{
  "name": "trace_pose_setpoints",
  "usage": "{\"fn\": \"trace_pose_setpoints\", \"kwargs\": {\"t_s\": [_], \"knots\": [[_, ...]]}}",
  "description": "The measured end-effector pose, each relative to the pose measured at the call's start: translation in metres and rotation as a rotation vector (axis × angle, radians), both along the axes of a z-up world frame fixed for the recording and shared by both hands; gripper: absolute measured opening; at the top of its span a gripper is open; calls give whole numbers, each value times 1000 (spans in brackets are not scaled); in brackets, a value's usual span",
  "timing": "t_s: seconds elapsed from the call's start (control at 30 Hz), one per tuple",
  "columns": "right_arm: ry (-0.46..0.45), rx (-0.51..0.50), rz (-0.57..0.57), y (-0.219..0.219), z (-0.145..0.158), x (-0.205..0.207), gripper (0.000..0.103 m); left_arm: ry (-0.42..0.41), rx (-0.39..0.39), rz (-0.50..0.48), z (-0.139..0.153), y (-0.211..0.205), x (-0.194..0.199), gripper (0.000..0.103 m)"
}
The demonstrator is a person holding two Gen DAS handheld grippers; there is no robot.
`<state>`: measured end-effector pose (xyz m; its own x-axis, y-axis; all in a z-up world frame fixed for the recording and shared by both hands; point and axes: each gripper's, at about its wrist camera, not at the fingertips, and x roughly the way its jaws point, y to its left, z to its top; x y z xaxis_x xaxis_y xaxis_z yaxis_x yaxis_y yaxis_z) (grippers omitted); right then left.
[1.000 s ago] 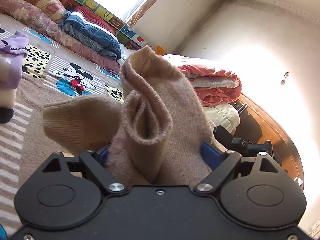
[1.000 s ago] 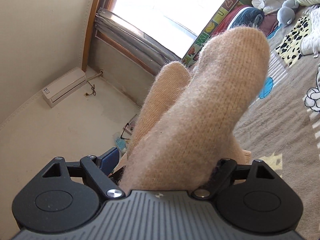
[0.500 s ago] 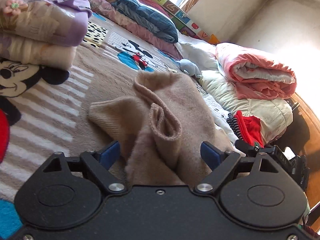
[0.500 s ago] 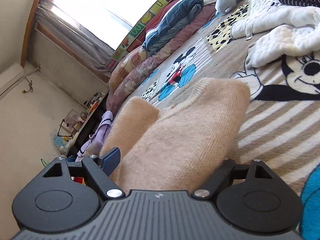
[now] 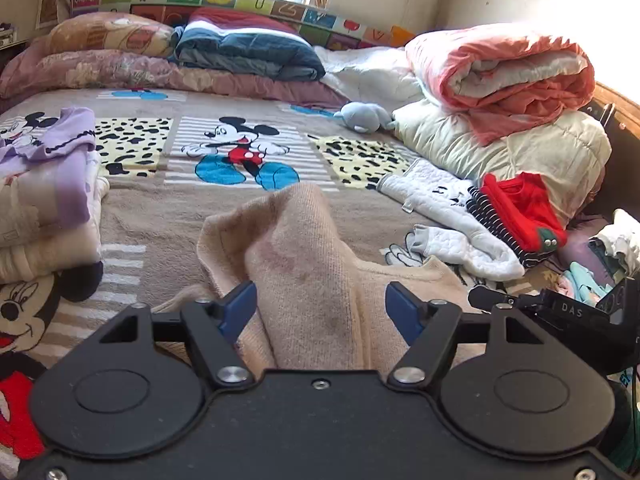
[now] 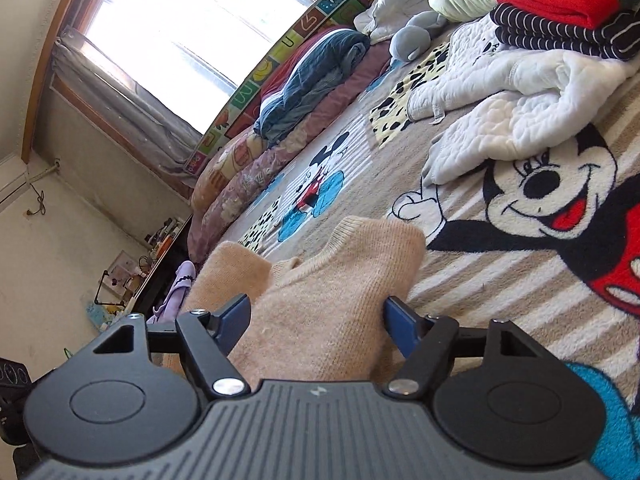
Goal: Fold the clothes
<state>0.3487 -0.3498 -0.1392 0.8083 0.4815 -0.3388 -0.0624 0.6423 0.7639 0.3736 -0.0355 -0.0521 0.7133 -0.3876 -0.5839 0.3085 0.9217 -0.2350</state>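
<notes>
A beige knit sweater (image 5: 304,256) lies bunched low over the Mickey Mouse blanket (image 5: 240,152). My left gripper (image 5: 322,308) has its blue fingers (image 5: 240,306) spread wide, with sweater fabric lying loosely between them. In the right wrist view the same sweater (image 6: 320,292) fills the gap of my right gripper (image 6: 318,316), whose blue fingers (image 6: 400,320) stand wide apart beside the cloth. The fingertips of both grippers are hidden under fabric.
A stack of folded purple and cream clothes (image 5: 44,200) sits at the left. White quilted garments (image 5: 448,220), striped and red clothes (image 5: 520,212) lie at the right. Rolled quilts (image 5: 500,76), pillows (image 5: 120,52) and a grey plush toy (image 5: 364,116) line the bed's far side.
Both grippers came down from mid-air to the bed with the sweater. The jaws of both opened wider and the sweater slumped onto the blanket.
</notes>
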Motion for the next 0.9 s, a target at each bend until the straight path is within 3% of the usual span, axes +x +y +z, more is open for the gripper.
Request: {"fn": "trace_pose_setpoints", "kwargs": {"t_s": [0.07,0.1,0.17,0.3,0.5,0.77,0.9], "knots": [[11,-2,6,4,-1,0,63,26,59,0,-5,-14,13,40],[15,2,8,6,-2,0,61,27,100,-3,-8,-22,16,36],[13,35,5,5,-3,-1,57,27,154,-9,-11,-32,15,10],[-5,85,-1,4,-2,-9,41,4,128,-30,-8,-29,-7,8],[-37,245,33,0,2,-42,41,-42,42,-16,2,-3,-69,7],[-103,322,42,5,14,-117,41,-80,-72,88,1,25,-158,6],[-106,298,72,16,16,-149,41,-68,-130,127,-6,33,-194,6]]}}
